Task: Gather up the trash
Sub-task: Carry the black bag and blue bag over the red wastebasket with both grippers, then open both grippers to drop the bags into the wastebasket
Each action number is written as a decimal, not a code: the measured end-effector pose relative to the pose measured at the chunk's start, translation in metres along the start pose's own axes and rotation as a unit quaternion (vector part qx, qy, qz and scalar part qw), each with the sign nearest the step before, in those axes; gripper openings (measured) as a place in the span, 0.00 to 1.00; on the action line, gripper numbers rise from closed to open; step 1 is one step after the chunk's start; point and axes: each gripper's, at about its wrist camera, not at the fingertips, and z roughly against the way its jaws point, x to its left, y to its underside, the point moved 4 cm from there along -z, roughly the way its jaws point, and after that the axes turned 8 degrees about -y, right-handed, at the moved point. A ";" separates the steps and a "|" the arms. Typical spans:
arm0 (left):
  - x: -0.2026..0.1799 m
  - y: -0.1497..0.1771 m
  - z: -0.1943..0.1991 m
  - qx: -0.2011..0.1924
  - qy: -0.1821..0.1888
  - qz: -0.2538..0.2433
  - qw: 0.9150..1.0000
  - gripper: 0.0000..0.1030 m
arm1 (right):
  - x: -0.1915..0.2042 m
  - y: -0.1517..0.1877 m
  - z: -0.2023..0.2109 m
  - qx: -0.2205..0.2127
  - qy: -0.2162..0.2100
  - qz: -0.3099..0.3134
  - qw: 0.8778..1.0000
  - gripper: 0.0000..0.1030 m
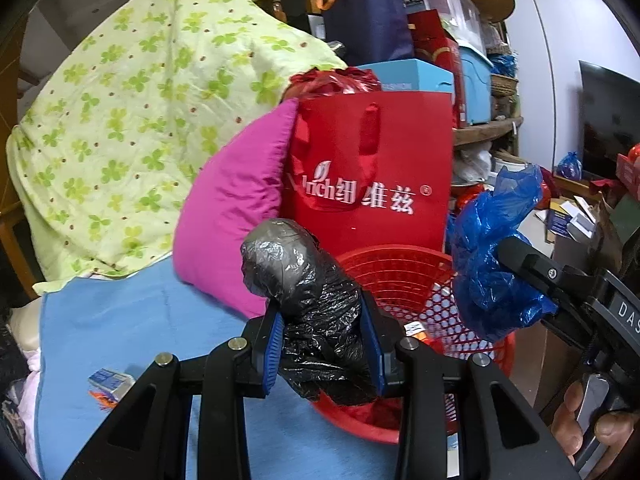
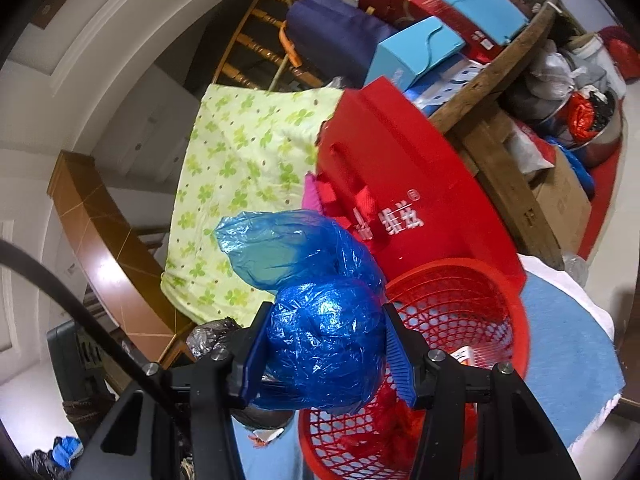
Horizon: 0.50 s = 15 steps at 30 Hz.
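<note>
- Far L, left wrist view: green clover quilt (image 1: pixel 132 120) heaped over furniture, pink cushion (image 1: pixel 236 208) leaning on it, blue cloth (image 1: pixel 132 320) spread flat below – bedding, not trash, prob just stored there
- Small blue-and-white carton (image 1: pixel 111 379) lies on the blue cloth near L edge; could be trash too, can't tell
- Left gripper (image 1: pixel 324 340): jaws clamped on black bag bundle (image 1: pixel 304 280), pads pressing both sides of its lower half, rounded top sticking out past the tips. Held at the crumpled end so the wad stays compact, I'd judge
- Bundle sits at the near rim of red mesh basket (image 1: pixel 400 272), not yet inside – positioned for a drop
- Red gift bag (image 1: pixel 372 168) stands upright behind the basket, wedged against cushion; backstop, not target
- Right gripper (image 2: pixel 326 344): jaws clamped on blue plastic bag wad (image 2: pixel 320 320), pads squeezing its sides, loose tail flaring up and L
- Wad is just L of the basket's rim in right wrist view, above rim level; basket already holds some scraps
- Both wads carried together w/ basket between them – prob so one trip clears two
- Far R: cluttered wooden shelf (image 2: pixel 500 68), boxes stacked; untouched
</note>
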 end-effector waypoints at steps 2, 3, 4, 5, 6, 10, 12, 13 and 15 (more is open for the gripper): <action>-0.005 0.000 -0.002 0.001 0.005 -0.002 1.000 0.37 | -0.005 -0.002 0.003 -0.004 0.004 -0.006 1.000 0.54; -0.009 0.000 -0.003 0.002 0.009 -0.003 1.000 0.37 | -0.006 -0.003 0.005 -0.005 0.006 -0.009 1.000 0.54; -0.011 0.000 -0.004 0.003 0.011 -0.004 1.000 0.37 | -0.008 -0.003 0.008 -0.007 0.008 -0.011 1.000 0.54; -0.013 0.000 -0.006 0.003 0.013 -0.005 1.000 0.37 | -0.009 -0.004 0.009 -0.009 0.010 -0.012 1.000 0.54; -0.016 0.000 -0.007 0.004 0.016 -0.007 1.000 0.37 | -0.011 -0.005 0.010 -0.010 0.013 -0.013 1.000 0.54; -0.025 0.002 -0.011 0.007 0.025 -0.010 1.000 0.37 | -0.016 -0.007 0.014 -0.016 0.022 -0.019 0.999 0.55; -0.030 0.003 -0.014 0.011 0.030 -0.014 0.999 0.37 | -0.018 -0.008 0.015 -0.016 0.026 -0.022 0.999 0.55; -0.031 0.004 -0.014 0.012 0.032 -0.015 0.999 0.37 | -0.019 -0.008 0.016 -0.016 0.028 -0.024 0.999 0.55; -0.035 0.006 -0.018 0.016 0.036 -0.017 0.999 0.37 | -0.021 -0.007 0.017 -0.015 0.031 -0.025 0.999 0.55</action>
